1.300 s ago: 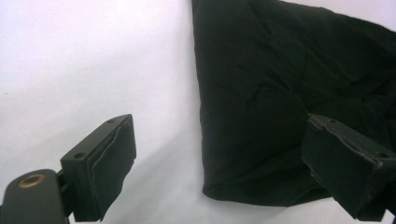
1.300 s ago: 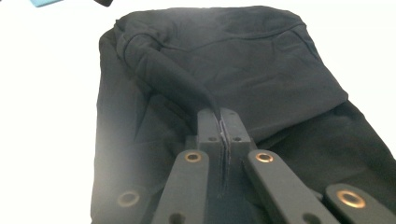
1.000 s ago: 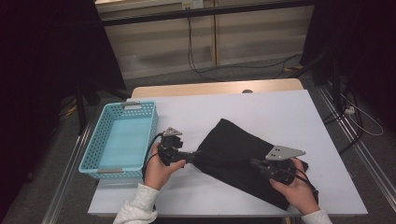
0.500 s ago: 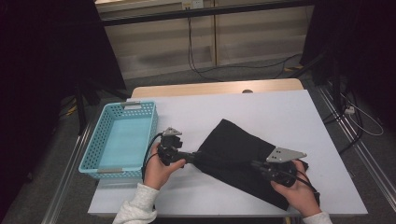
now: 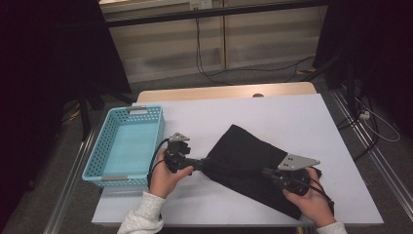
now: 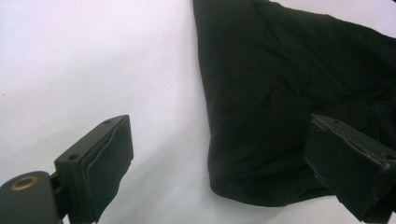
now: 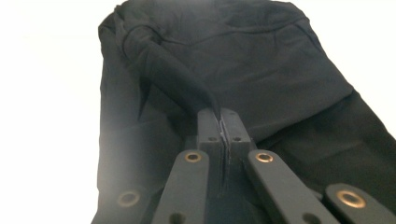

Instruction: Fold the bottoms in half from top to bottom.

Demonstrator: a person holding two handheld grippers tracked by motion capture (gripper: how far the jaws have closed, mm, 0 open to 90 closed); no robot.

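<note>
change: hardly any, both hands hold their place | right hand-held gripper [image 7: 219, 122] stays clenched on a fold of the black cloth [image 5: 253, 165] | left hand-held gripper [image 6: 243, 172] released, straddling the cloth's corner | cloth on worktop [image 5: 272, 112] beside basket [image 5: 124, 146] | folding likely paused mid-step

The left hand [image 5: 165, 176] enters from the bottom edge in a pale sleeve [image 5: 141, 219] and wraps around the body of the left gripper [image 5: 202, 163], which lies low and points toward the person's right. Its jaws stand wide apart, with the pads [image 6: 112, 163] clear of any contact. The right hand [image 5: 311, 200] holds the right gripper [image 5: 269, 171] from behind, aimed toward the left gripper. Its jaws are pressed together, pinching a raised fold of the black cloth [image 7: 177, 79]. The two grippers are near each other, tips facing.
</note>
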